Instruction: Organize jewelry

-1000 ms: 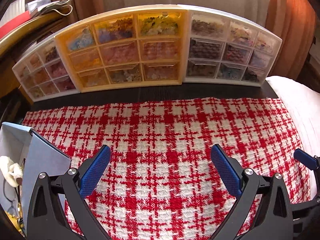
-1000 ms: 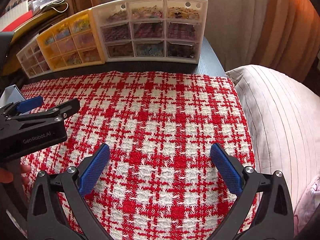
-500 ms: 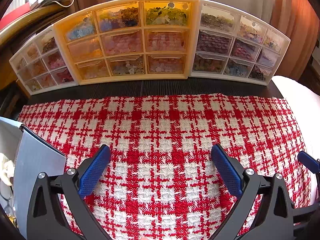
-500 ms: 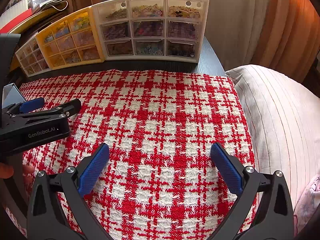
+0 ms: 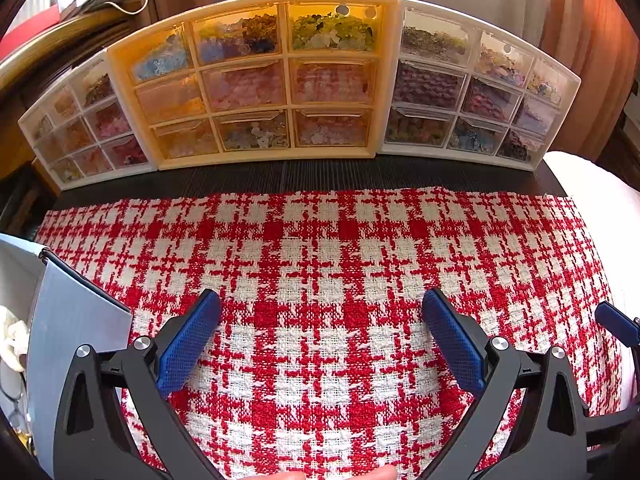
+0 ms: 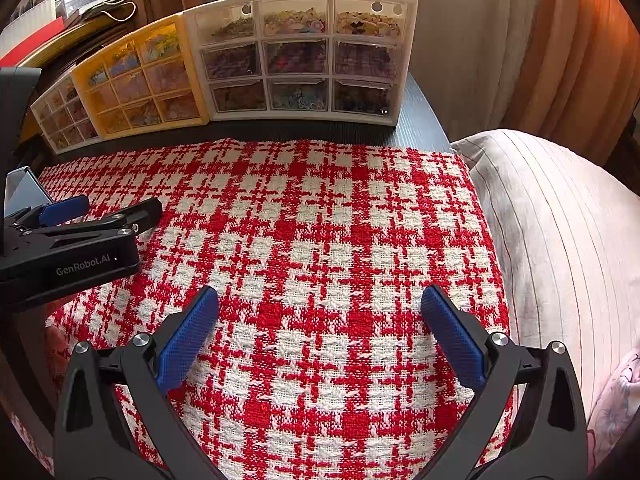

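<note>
Blue-padded fingers of the left gripper [image 5: 320, 336] and right gripper [image 6: 319, 330] stand spread wide, holding nothing, above the red-and-white checked cloth [image 5: 340, 248]. An open grey box [image 5: 76, 320] sits at the cloth's left edge. Beyond, three bead-filled drawer organizers [image 5: 256, 80] line the dark table [image 5: 320, 172].

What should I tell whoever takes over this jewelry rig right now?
Left gripper: jaws open, empty, above the checked cloth.
Right gripper: jaws open, empty, above the same cloth, right of the left one.
Three drawer boxes stand along the back: white, yellow, white, drawers shut and filled.
A grey open box sits at the cloth's left edge; its contents are mostly out of view.
Done: nothing that shows. Left: probably pick pieces from the grey box and sort them.
</note>
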The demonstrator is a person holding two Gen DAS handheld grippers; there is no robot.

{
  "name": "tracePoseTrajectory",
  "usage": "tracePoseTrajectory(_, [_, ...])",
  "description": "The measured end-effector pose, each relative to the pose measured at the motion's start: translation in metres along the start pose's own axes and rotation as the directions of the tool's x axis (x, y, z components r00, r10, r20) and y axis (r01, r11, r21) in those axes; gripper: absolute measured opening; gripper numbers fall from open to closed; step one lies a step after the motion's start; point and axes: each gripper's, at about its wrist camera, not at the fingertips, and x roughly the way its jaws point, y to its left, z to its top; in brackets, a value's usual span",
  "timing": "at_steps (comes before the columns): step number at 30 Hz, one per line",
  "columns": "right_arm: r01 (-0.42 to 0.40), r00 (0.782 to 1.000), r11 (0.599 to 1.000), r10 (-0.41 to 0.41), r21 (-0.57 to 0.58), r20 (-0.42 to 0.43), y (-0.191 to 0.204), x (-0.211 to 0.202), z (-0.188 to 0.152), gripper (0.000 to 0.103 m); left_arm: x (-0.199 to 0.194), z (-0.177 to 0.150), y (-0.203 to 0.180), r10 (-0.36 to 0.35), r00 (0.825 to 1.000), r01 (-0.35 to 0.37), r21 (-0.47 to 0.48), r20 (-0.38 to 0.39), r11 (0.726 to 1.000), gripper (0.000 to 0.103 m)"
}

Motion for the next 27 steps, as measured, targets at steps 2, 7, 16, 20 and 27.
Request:
tracePoseTrajectory(2, [0.000, 1.000, 1.000, 0.000, 0.000, 0.000, -0.0008, -0.0003, 0.0000, 0.097, 0.0015, 0.0002, 0.0010, 0.000, 1.000, 0.000, 0.000, 0.000, 1.000, 0.100])
tracePoseTrajectory(7, [0.000, 1.000, 1.000, 0.000, 0.000, 0.000, 0.0000, 0.0000, 0.0000, 0.097, 0.0002, 0.0000, 0.0001, -0.001, 1.000, 0.001, 0.000, 0.000, 1.000, 0.100])
tracePoseTrajectory(16, [0.000, 1.000, 1.000, 0.000, 0.000, 0.000, -0.0007, -0.0003, 0.0001, 0.097, -0.0010, -0.0002, -0.0005, 0.000, 1.000, 0.000, 0.000, 0.000, 1.000, 0.100])
tracePoseTrajectory(20, [0.000, 1.000, 1.000, 0.000, 0.000, 0.000, 0.0009, 0.0002, -0.0002, 0.097, -0.0002, -0.0003, 0.0001, 0.000, 1.000, 0.000, 0.000, 0.000, 1.000, 0.101])
tracePoseTrajectory(27, [0.000, 1.000, 1.000, 0.000, 0.000, 0.000, -0.0002, -0.0001, 0.0000, 0.097, 0.0005, -0.0002, 0.0003, -0.001, 1.000, 0.001, 0.000, 0.001, 1.000, 0.101])
